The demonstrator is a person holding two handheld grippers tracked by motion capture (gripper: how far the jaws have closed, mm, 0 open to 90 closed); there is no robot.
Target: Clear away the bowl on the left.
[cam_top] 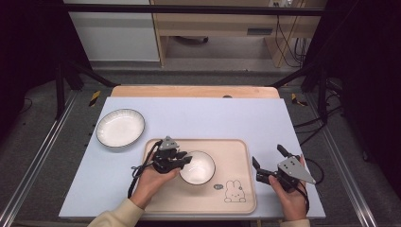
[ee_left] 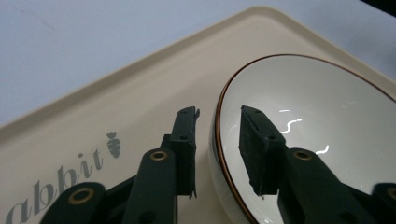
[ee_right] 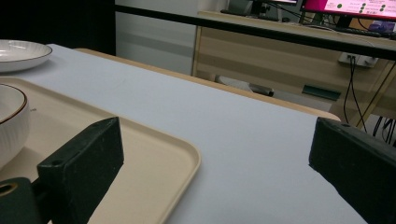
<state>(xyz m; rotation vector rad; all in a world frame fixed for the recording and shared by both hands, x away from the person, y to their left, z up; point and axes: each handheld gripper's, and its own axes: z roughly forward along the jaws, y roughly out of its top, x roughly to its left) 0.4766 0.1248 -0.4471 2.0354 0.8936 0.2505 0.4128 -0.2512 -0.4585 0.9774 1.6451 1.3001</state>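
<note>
The left claw point(cam_top: 185, 160) straddles the left rim of the white bowl point(cam_top: 197, 167), one jaw inside and one outside, with small gaps to the rim. The bowl stands on the beige tray point(cam_top: 236, 156) near the surface point(cam_top: 213, 118) front. The right claw point(cam_top: 269, 159) is spread wide, just right of the tray; a white plate point(cam_top: 120, 128) lies far left.

Lab: framed rig point(cam_top: 198, 8), monitors point(ee_right: 348, 6)

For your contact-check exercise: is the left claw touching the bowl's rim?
Apart. In the left gripper view the left claw straddles the bowl rim, with gaps visible on both sides.
</note>
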